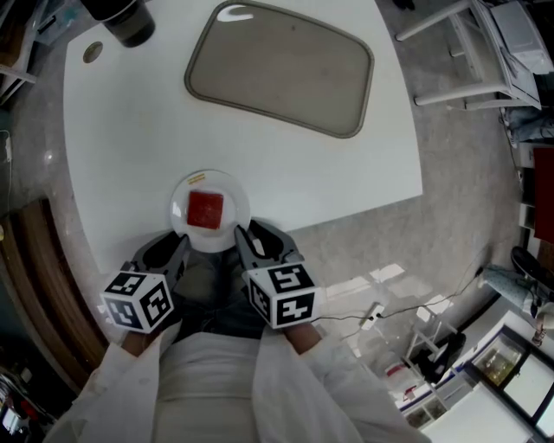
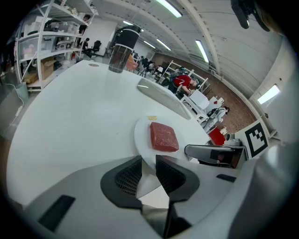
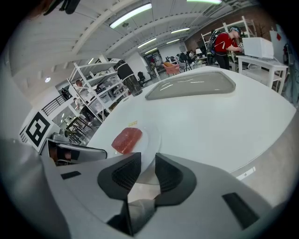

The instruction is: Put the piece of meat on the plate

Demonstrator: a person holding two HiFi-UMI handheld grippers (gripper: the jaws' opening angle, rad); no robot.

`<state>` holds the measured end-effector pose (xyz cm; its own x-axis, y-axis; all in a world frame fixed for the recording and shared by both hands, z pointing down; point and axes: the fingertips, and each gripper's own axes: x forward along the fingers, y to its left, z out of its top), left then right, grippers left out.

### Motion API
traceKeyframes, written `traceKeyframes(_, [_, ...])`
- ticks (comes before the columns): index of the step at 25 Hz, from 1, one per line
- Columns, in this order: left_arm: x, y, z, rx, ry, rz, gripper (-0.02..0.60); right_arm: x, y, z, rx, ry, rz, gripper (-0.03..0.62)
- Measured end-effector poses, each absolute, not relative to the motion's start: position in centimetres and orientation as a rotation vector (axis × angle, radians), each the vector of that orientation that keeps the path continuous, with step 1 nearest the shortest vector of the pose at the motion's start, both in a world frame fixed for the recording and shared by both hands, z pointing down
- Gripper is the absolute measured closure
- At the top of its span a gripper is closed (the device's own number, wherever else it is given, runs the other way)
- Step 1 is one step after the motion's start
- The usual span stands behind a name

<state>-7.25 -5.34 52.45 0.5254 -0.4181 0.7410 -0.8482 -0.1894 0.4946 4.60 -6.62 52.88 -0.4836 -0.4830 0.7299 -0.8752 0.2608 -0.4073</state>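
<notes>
Already the piece of meat (image 1: 206,208) lies on the plate (image 1: 235,197), task seemingly done; our left tool (image 1: 179,249) and right tool (image 1: 247,238) flank its near rim, jaws apart.

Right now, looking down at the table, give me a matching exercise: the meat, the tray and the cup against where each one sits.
Things:
1. meat
2. grey tray
3. dark cup

Places:
A. far left corner of the table
B. on the white plate
C. far side of the table, around the middle

Pairs: 1-B, 2-C, 3-A
</notes>
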Motion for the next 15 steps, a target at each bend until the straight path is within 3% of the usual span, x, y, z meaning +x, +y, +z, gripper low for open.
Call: traceKeyframes(15, [-7.7,-7.2,50.5,1.904,-1.046,0.582,0.483,4.2,-7.8,50.9,1.309,-2.1,1.098,0.493])
